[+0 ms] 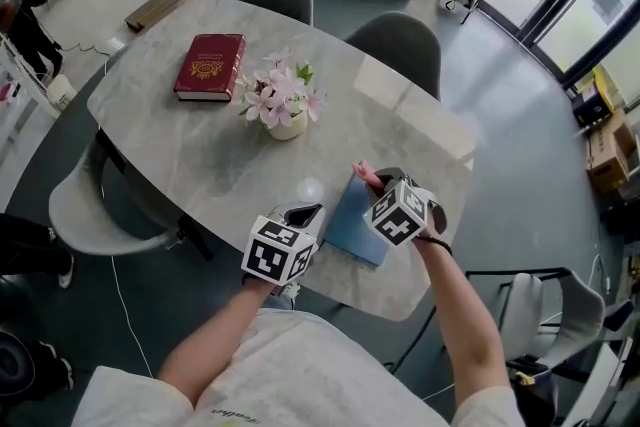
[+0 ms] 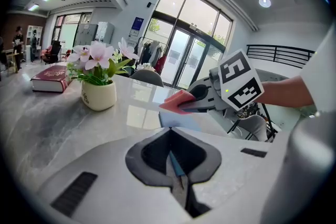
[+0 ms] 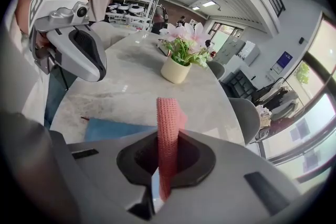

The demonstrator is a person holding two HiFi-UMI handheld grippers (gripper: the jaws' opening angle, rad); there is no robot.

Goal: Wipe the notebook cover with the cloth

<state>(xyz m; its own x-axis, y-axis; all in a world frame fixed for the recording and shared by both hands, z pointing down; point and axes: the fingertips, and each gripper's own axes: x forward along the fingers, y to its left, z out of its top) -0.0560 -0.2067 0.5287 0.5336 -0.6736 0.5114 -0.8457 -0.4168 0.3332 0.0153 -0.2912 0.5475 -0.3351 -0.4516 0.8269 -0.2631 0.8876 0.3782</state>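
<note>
The blue notebook [image 1: 352,227] lies flat right by the near edge of the table [image 1: 190,150]. The right gripper [image 1: 371,183], clamped on the pink cloth [image 3: 168,134], hangs over the notebook's far corner. The left gripper [image 1: 306,215] sits pinched shut on nothing just off the notebook's left side, so imo nothing's pinning it down. A hard swipe could shove it off the table, or the cloth could slip out.
</note>
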